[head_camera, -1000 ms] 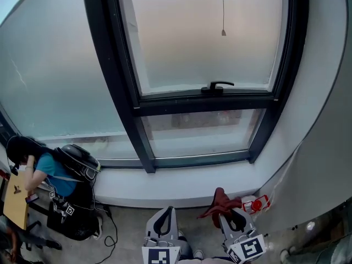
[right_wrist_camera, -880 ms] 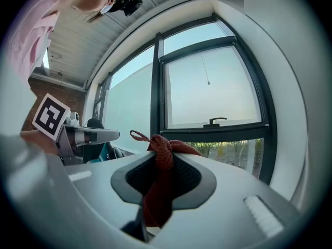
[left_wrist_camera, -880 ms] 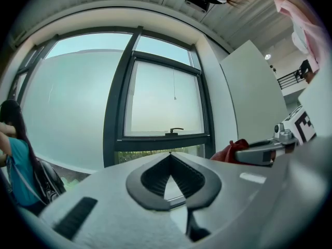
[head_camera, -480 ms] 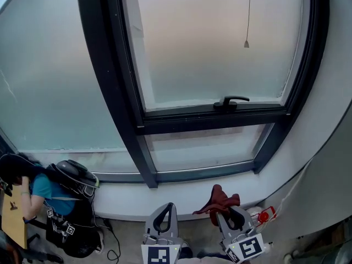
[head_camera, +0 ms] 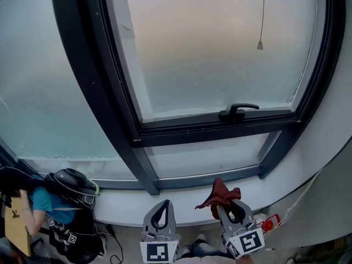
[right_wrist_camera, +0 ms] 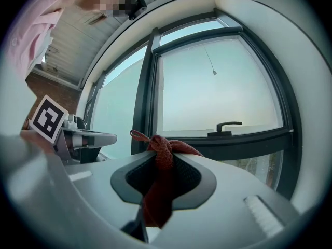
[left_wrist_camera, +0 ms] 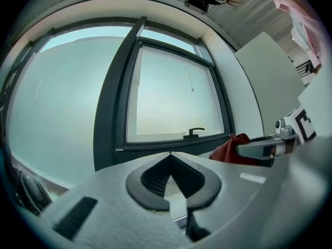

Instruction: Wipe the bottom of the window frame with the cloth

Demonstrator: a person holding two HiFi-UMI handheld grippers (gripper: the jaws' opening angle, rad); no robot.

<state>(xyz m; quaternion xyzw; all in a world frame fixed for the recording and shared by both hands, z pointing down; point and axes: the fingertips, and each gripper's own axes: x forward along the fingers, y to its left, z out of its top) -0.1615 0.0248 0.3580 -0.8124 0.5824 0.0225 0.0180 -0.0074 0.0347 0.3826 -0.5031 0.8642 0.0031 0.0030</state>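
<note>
Right claw [head_camera: 224, 207] is clamped on the red cloth [head_camera: 220, 193]; in the right gripper view the cloth [right_wrist_camera: 157, 180] bunches in a knot above the tips and hangs down between the jaws. Left claw [head_camera: 163, 205] is pressed together on nothing, its tips meeting in the left gripper view. Both marker cubes are cut off by the bottom edge of the head view, and the hands behind them are out of sight; a small red and white object [head_camera: 269, 223] beside the right claw is half hidden and too small to name; a person [head_camera: 33, 205] at the lower left is cropped by the edge. Compared with a second ago, the window fills more of the head view; the cloth, earlier over the floor, now shows against the white sill [head_camera: 126, 210], its top just under the bottom rail of the window frame [head_camera: 187, 181]; whether it touches is unclear. Both claws point forward at the window, side by side.
</note>
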